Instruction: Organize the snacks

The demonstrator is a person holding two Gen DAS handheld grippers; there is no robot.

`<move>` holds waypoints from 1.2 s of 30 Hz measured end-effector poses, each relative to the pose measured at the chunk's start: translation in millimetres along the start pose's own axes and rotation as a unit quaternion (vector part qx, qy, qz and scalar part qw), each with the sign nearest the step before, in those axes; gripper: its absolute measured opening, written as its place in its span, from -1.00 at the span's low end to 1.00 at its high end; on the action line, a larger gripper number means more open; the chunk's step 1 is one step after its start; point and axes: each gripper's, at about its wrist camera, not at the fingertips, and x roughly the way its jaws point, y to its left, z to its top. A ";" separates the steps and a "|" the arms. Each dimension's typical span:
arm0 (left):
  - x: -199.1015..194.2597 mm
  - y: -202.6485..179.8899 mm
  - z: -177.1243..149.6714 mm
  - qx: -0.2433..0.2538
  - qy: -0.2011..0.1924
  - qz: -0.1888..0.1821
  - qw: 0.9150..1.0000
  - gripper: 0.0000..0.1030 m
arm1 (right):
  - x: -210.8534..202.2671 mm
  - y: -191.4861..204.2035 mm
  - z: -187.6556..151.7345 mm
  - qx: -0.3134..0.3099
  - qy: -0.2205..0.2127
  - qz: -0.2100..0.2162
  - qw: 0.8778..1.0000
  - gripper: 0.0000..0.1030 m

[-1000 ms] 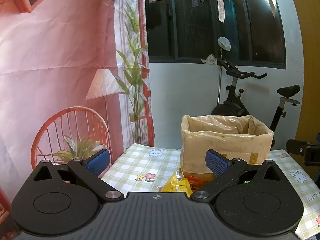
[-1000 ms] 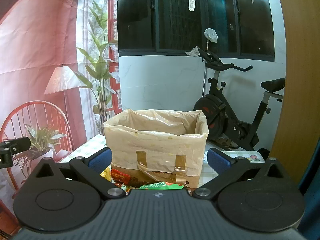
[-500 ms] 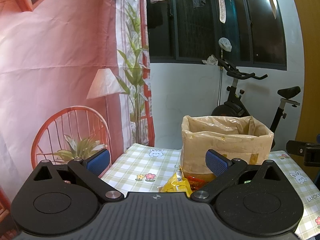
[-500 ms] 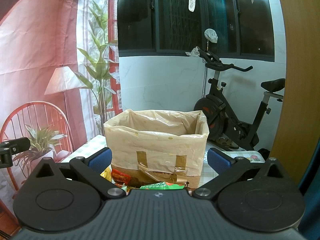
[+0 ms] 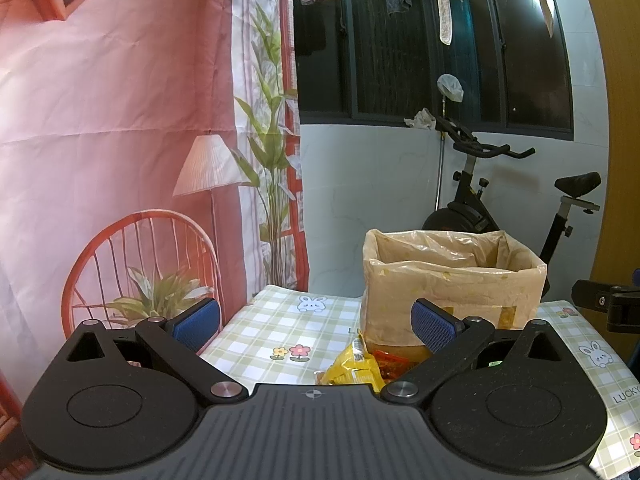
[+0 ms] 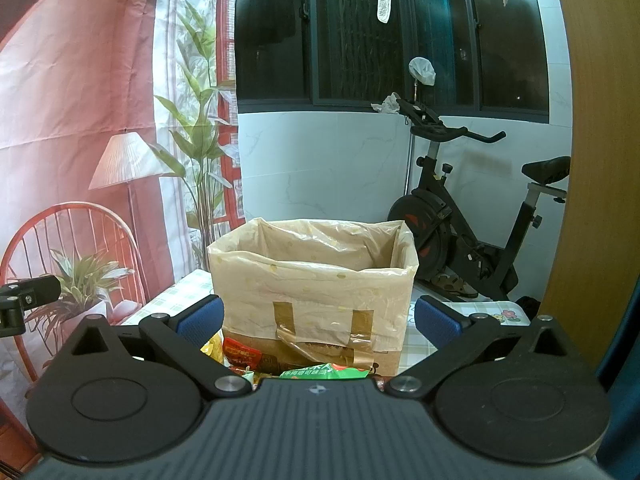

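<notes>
A cardboard box [image 5: 452, 280] [image 6: 312, 292] lined with a tan plastic bag stands on a green checked tablecloth [image 5: 280, 328]. Snack packets lie in front of it: a yellow one [image 5: 354, 368], a red one [image 5: 390, 362] [image 6: 240, 356] and a green one [image 6: 324, 372], all partly hidden by the gripper bodies. My left gripper [image 5: 316, 320] hovers open above the cloth, left of the box, holding nothing. My right gripper [image 6: 316, 318] is open too, facing the box front, its blue pads either side of it at a distance.
A black exercise bike [image 6: 460, 240] stands behind the table by a white wall. A pink printed backdrop [image 5: 100, 140] hangs to the left. A wooden panel [image 6: 592, 160] rises at the right. The other gripper's tip shows at the edge of each view [image 5: 608, 300] [image 6: 24, 296].
</notes>
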 end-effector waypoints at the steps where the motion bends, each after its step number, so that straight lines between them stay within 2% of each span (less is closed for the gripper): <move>1: 0.0 0.0 0.0 0.000 0.000 0.000 1.000 0.99 | 0.0 0.0 -0.1 0.000 0.000 0.000 1.000 1.00; 31: 2.1 1.7 -2.5 -0.006 0.005 0.004 1.000 0.99 | -0.1 -0.4 0.3 0.002 0.002 0.001 1.000 1.00; 36: 8.8 -0.2 -1.7 -0.003 -0.016 0.016 1.000 0.99 | 1.6 -4.7 2.0 0.019 0.004 0.020 1.000 1.00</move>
